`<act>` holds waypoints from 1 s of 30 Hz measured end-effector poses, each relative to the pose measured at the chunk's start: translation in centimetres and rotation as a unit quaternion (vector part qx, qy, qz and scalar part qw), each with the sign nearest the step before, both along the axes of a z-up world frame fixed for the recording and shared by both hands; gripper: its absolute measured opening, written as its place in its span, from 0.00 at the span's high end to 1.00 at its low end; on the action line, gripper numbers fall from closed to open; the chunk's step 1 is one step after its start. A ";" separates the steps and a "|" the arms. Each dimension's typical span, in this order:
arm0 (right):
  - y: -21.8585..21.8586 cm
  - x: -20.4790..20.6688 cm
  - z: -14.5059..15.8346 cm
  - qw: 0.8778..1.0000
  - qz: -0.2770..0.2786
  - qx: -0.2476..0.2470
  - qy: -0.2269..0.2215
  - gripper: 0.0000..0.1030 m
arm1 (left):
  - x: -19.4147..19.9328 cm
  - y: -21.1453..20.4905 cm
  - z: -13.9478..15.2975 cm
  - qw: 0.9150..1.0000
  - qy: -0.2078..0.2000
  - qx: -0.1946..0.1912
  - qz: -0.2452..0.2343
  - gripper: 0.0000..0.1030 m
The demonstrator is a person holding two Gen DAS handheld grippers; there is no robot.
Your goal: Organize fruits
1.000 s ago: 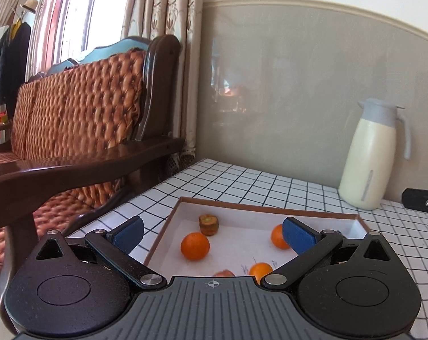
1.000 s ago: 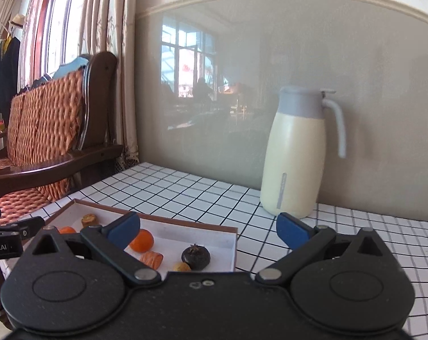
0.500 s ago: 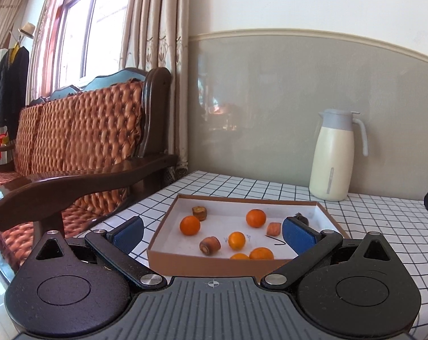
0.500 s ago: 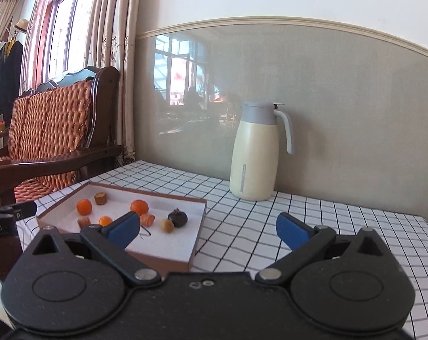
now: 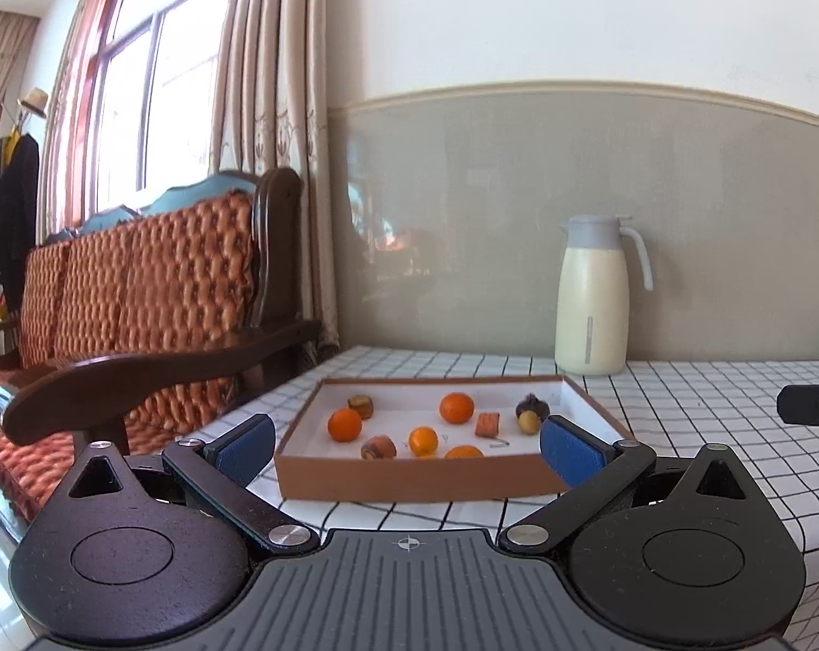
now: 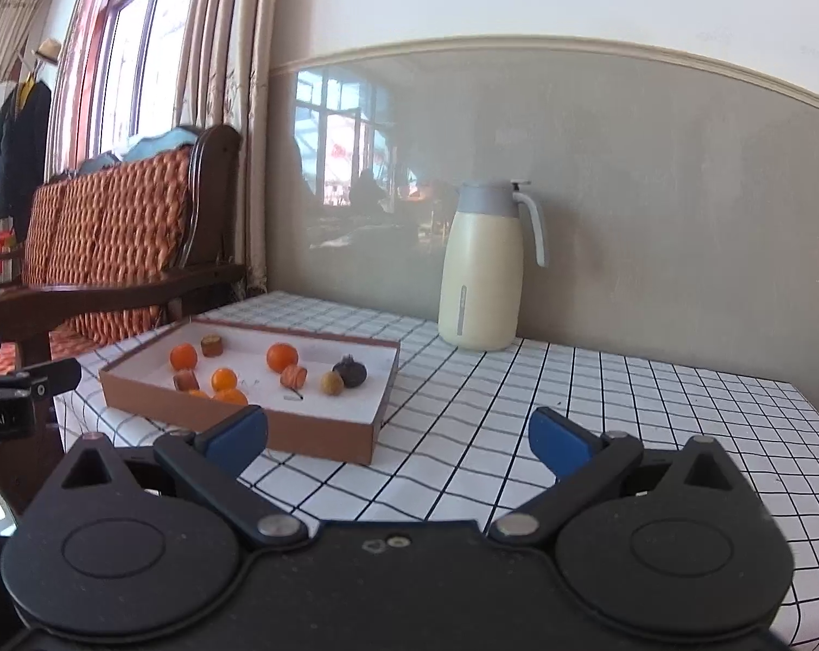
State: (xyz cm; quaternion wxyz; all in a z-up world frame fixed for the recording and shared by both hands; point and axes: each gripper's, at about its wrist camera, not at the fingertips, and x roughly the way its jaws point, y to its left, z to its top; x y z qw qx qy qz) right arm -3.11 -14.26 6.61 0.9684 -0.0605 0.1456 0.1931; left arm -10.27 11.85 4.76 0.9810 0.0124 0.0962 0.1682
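Small oranges (image 5: 456,407), brown cut pieces (image 5: 487,425) and a dark round fruit (image 5: 532,407) are lying scattered inside the shallow cardboard box (image 5: 409,480).

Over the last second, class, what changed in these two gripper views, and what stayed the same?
Both grippers pulled back from the box. The left gripper had hovered over the fruit; now it sits short of the box's near wall. The right gripper retreated too. Neither gripped or released anything; both stayed open. The fruit and the jug kept their places.

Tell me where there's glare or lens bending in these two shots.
Left wrist view: the window is blown out white, and the wall trim bows with fisheye. Right wrist view: the glossy wall panel mirrors a bright window; the checked tablecloth lines curve.
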 end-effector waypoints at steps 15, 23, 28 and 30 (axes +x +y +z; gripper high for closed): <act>-0.8 -0.2 -0.4 1.000 -0.017 0.014 -0.002 0.06 | -0.3 0.5 -0.4 1.000 -0.007 -0.010 0.002 0.00; -0.9 -0.2 -0.4 1.000 -0.019 0.018 0.002 0.06 | -0.5 0.8 -0.5 1.000 -0.010 -0.017 0.002 0.00; -0.9 -0.2 -0.4 1.000 -0.019 0.018 0.002 0.06 | -0.6 0.8 -0.5 1.000 -0.009 -0.016 0.002 0.00; -0.9 -0.2 -0.4 1.000 -0.019 0.017 0.002 0.06 | -0.6 0.8 -0.5 1.000 -0.009 -0.016 0.002 0.00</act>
